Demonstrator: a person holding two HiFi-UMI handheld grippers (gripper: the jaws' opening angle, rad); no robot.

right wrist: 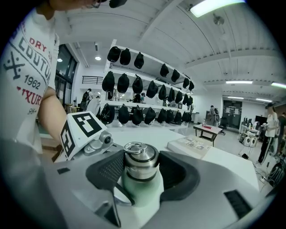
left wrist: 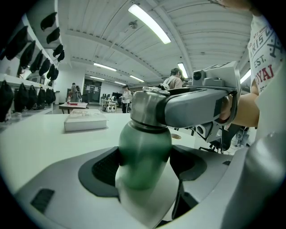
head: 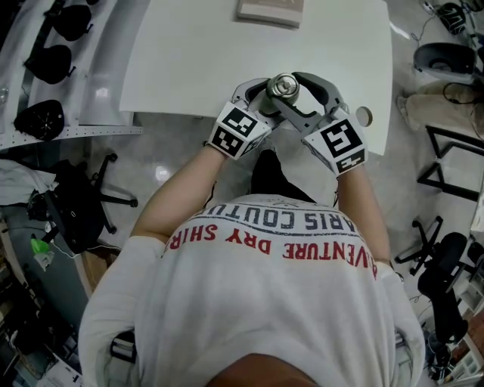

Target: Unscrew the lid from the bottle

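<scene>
A bottle with a pale green body (left wrist: 144, 154) and a steel lid (head: 283, 86) with a small ring on top is held in the air just off the near edge of the white table (head: 189, 53). My left gripper (left wrist: 144, 166) is shut on the green body, with both dark pads pressed against its sides. My right gripper (right wrist: 141, 169) comes from the opposite side and grips higher up, its pads against the steel lid (right wrist: 140, 157). In the head view the left gripper (head: 265, 97) and right gripper (head: 299, 94) meet around the bottle.
A flat white box (head: 271, 10) lies at the table's far edge and a small round disc (head: 364, 116) near its right corner. Shelves with black caps (head: 45, 64) stand to the left. A black office chair (head: 83, 204) is on the floor at the left.
</scene>
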